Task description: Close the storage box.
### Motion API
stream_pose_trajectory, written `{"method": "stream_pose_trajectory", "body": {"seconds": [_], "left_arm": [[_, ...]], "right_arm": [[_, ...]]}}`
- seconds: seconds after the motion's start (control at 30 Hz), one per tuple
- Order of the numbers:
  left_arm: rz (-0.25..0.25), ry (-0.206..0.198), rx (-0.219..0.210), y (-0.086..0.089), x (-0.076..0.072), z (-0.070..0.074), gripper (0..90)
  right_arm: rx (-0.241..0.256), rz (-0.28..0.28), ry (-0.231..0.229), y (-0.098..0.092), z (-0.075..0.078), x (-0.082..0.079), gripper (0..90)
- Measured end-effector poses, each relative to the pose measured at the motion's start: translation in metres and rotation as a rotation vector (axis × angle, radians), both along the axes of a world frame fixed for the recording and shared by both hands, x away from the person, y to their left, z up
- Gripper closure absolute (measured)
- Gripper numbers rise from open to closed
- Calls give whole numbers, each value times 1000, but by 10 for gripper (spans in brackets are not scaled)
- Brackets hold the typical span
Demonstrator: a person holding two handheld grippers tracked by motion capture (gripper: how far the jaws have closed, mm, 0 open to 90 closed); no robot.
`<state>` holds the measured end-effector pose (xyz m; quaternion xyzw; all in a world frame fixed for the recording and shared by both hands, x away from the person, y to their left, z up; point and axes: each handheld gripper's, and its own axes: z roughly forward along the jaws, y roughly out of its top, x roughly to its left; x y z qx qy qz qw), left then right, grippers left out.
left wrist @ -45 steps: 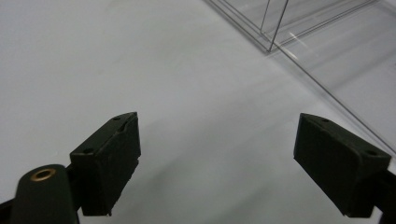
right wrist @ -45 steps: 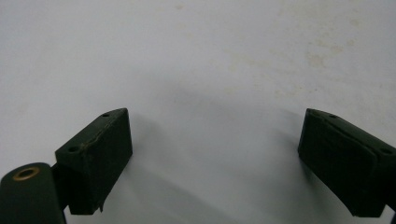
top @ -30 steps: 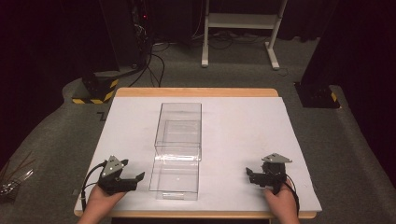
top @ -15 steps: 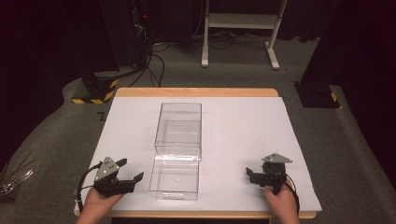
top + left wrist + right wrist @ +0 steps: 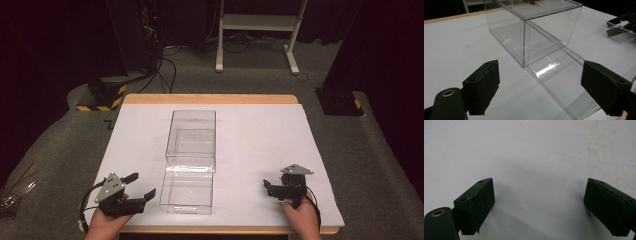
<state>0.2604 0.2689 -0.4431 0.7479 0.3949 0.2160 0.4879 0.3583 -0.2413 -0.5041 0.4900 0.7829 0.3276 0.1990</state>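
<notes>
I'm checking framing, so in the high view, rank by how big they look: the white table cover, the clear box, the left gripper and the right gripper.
1. White table cover.
2. Clear box.
3. Left gripper and right gripper: they look about alike, so no ranking between them.

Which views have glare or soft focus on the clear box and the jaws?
Left gripper view: a bright glare streak on the clear box floor, edges sharp, left gripper jaws slightly soft. Right gripper view: right gripper jaws cast soft shadows on the white table cover. High view: dim, dark surroundings, box faint.

Clearance: one obstacle, mid-tabletop.
Clear box (image 5: 190,157) stands between the grippers; bare tabletop (image 5: 260,135) lies open on both sides.
</notes>
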Motion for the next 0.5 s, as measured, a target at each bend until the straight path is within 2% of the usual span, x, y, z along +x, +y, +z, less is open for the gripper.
{"method": "stream_pose_trajectory", "body": {"seconds": [0.23, 0.33, 0.5], "left_arm": [[-31, -15, -44, -9, -8, 4, 158], [-40, -23, -45, -12, -10, 5, 158], [-63, -7, -61, -17, -11, 4, 152]], "right_arm": [[-2, 0, 0, 0, 0, 0, 100], [-2, 0, 0, 0, 0, 0, 100], [-3, 0, 0, 0, 0, 0, 100]]}}
